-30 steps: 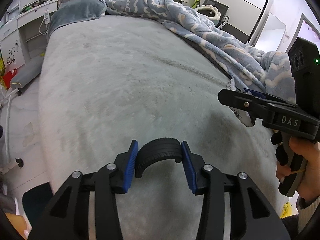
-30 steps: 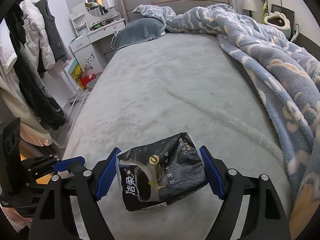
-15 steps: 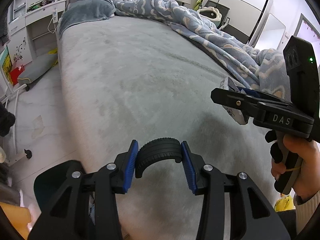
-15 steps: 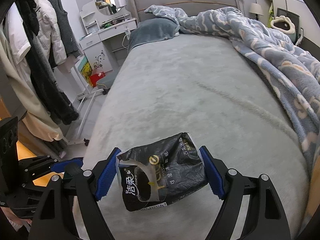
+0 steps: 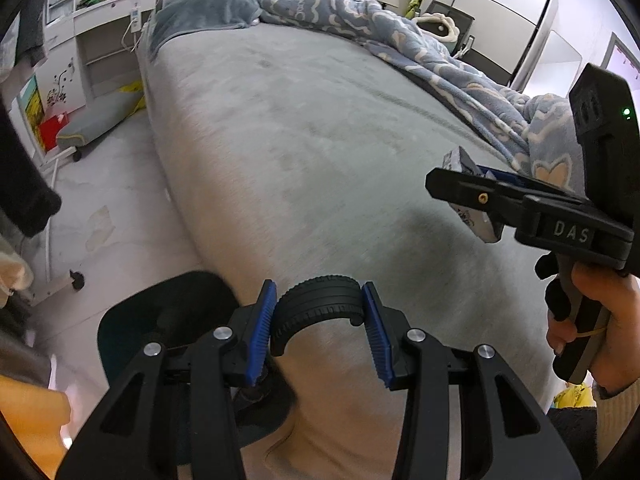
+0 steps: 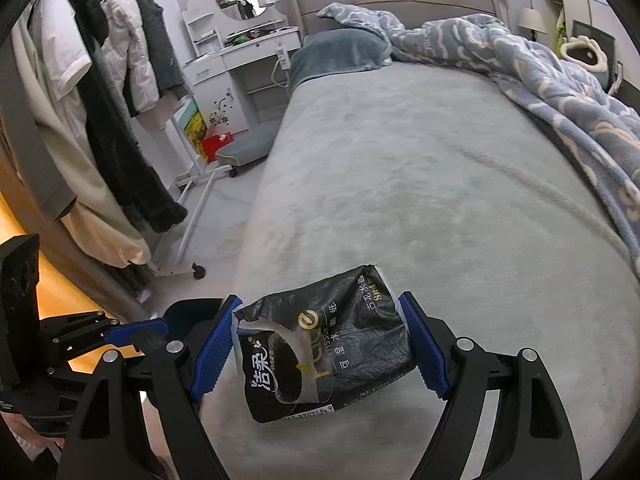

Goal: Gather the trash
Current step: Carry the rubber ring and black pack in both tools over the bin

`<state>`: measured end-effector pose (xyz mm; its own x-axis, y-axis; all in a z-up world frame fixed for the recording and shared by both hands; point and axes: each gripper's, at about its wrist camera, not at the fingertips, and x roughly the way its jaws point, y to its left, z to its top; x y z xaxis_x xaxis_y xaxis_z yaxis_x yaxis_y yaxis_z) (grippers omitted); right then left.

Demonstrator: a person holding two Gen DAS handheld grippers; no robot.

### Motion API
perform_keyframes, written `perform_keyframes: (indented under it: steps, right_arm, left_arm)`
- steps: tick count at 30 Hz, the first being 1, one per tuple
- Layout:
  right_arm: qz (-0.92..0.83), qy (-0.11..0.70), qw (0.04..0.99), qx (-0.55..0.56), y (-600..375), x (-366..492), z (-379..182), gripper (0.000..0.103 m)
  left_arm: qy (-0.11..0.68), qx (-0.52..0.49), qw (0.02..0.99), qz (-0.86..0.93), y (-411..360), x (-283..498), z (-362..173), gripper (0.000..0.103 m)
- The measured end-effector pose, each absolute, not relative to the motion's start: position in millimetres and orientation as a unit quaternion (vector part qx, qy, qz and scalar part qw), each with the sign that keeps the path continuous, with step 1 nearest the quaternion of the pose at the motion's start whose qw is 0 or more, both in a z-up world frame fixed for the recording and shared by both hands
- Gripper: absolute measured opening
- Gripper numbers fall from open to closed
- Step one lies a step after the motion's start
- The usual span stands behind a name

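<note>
My left gripper [image 5: 319,322] is shut on a curved black ribbed piece like a broken toy tyre [image 5: 318,312] and holds it over the bed's left edge. My right gripper [image 6: 320,344] is shut on a crumpled black wet-tissue packet [image 6: 320,344] with white Chinese print, held above the grey bed [image 6: 420,160]. The right gripper also shows side-on at the right of the left wrist view [image 5: 452,188] with the packet's white end [image 5: 476,224] sticking out. A dark teal bin [image 5: 168,320] stands on the floor below the left gripper; it also shows in the right wrist view [image 6: 188,316].
A blue patterned blanket [image 6: 560,80] is heaped along the bed's right side. A clothes rack [image 6: 100,100] with hanging coats stands left of the bed. A white dresser [image 6: 240,52] and a low grey wheeled stool [image 6: 248,148] are beyond it on the floor.
Both grippers have moved left toward the bed's left edge with their loads. The floor and the teal bin have come into view below the left gripper.
</note>
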<state>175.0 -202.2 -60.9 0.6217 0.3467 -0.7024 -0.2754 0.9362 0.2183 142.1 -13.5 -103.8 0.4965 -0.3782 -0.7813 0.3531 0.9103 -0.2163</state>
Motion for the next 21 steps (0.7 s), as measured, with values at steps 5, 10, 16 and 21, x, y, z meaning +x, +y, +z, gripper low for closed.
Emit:
perform_keyframes:
  steps: [5, 10, 16, 21]
  right_arm:
    - [0.192, 0.4, 0.895, 0.042, -167.5, 172.0, -60.6, 0.08]
    - [0.211, 0.401, 0.891, 0.033, -134.0, 173.3, -61.2, 0.08]
    - [0.23, 0.41, 0.883, 0.02, -97.4, 180.9, -68.1, 0.08]
    - [0.244, 0.414, 0.877, 0.013, -72.9, 185.7, -72.6, 0.08]
  left_arm:
    - [0.462, -0.023, 0.865, -0.196, 16.6, 137.5, -110.9, 0.046]
    - [0.471, -0.029, 0.864, -0.177, 48.6, 136.0, -120.1, 0.046]
    - [0.505, -0.049, 0.847, -0.156, 86.3, 142.6, -139.3, 0.047]
    - [0.532, -0.066, 0.832, -0.142, 113.4, 145.9, -155.9, 0.048]
